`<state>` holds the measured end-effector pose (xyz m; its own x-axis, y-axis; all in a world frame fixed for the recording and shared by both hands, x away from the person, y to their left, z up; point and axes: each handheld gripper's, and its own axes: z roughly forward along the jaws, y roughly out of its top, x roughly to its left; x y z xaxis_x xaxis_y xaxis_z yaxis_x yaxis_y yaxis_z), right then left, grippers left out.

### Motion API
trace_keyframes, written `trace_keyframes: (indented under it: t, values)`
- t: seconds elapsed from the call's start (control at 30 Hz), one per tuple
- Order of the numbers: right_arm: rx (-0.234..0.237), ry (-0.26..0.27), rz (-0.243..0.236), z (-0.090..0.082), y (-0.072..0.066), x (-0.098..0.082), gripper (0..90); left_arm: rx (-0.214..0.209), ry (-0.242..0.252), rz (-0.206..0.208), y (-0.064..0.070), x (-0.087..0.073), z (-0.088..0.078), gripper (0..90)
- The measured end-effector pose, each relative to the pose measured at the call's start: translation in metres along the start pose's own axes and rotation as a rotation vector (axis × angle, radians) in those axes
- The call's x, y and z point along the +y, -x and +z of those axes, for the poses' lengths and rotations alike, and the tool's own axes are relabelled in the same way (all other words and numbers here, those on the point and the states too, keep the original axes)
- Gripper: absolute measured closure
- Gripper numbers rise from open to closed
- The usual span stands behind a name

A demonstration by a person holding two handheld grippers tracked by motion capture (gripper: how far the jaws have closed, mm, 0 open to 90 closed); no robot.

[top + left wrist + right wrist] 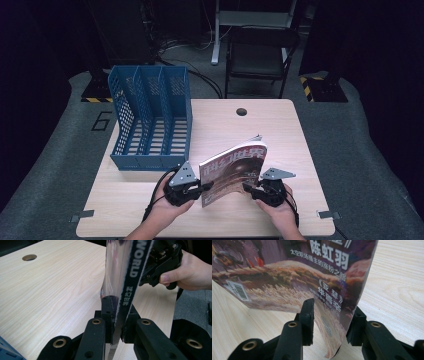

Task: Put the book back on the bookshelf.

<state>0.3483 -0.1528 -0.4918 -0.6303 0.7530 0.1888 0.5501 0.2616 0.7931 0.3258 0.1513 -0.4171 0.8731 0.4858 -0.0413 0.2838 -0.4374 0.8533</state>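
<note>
From the high view, a magazine (234, 172) stands on edge above the desk (235, 125), held between the left gripper (202, 187) at its spine side and the right gripper (248, 188) at its open edge. A blue file rack (150, 117) stands beyond the left gripper; holding the magazine upright likely readies it for a slot there. Its long axis rises from the jaws and leans away from the person, cover facing them.

In the left gripper view, the jaws are clamped on the spine, which runs straight up between them.

In the right gripper view, the jaws bracket the curled lower page edge; whether they pinch it I cannot tell.
</note>
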Motion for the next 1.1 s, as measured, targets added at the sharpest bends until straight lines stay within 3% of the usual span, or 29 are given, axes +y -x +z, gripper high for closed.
trace_keyframes:
  t: [0.17,0.27,0.57,0.67,0.77,1.03,1.1]
  values:
    - [0.009,0.001,-0.001,-0.001,0.001,0.0,59.3,-0.001,-0.011,-0.003,-0.001,0.003,-0.001,80.8]
    - [0.023,-0.004,-0.006,0.0,0.0,-0.001,57.2,-0.034,0.002,-0.046,-0.001,0.008,-0.003,78.0]
    - [0.016,0.005,-0.005,0.001,0.0,-0.001,56.5,-0.046,-0.02,-0.051,-0.002,0.016,-0.007,75.1]
    - [0.019,0.005,-0.01,0.001,0.0,-0.002,56.2,-0.058,-0.03,-0.07,-0.003,0.019,-0.009,72.9]
    - [0.016,0.003,-0.012,0.0,0.0,-0.001,56.0,-0.057,-0.047,-0.056,-0.004,0.025,-0.012,72.0]
    - [0.011,0.014,-0.014,-0.001,0.0,-0.001,55.0,-0.046,-0.045,-0.062,-0.004,0.035,-0.016,69.3]
    - [0.011,0.013,-0.012,-0.002,0.0,-0.001,54.9,-0.065,-0.044,-0.076,-0.004,0.038,-0.018,67.9]
